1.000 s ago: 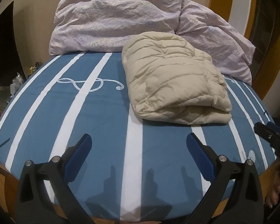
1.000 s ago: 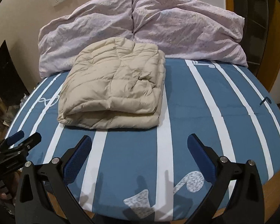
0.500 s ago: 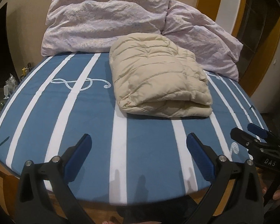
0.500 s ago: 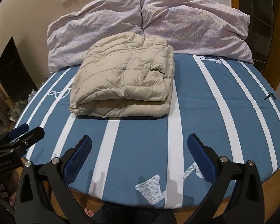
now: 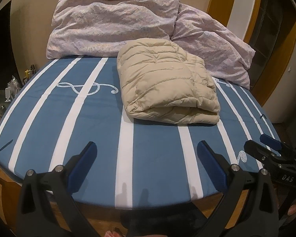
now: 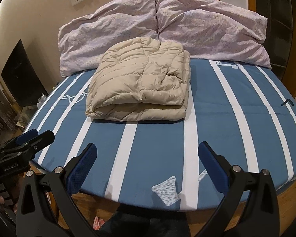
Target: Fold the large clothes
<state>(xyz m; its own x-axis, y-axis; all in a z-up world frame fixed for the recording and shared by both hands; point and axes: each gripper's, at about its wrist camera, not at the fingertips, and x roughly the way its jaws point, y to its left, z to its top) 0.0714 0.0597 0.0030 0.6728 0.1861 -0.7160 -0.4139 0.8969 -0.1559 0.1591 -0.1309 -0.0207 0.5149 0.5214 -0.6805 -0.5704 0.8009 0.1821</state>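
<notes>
A beige quilted puffer garment (image 5: pixel 165 83) (image 6: pixel 140 86) lies folded into a thick bundle on the blue bed with white stripes (image 5: pixel 100 138) (image 6: pixel 223 118), towards the pillows. My left gripper (image 5: pixel 147 165) hangs open above the bed's near edge, well short of the bundle, with nothing between its fingers. My right gripper (image 6: pixel 148 164) is open too, likewise back at the near edge and empty. The right gripper also shows at the right edge of the left wrist view (image 5: pixel 266 148), and the left gripper at the left edge of the right wrist view (image 6: pixel 31 138).
Two crumpled lilac pillows (image 5: pixel 112 25) (image 6: pixel 207 27) lean on the wall behind the bundle. The bed's wooden frame (image 6: pixel 286 199) runs under the near edge. A dark cabinet (image 6: pixel 21 75) and clutter stand left of the bed; a wooden door frame (image 5: pixel 276 39) is on the right.
Both grippers have drawn back from the bed and away from the folded garment, so the near edge and wooden frame now show. The garment has not moved.
</notes>
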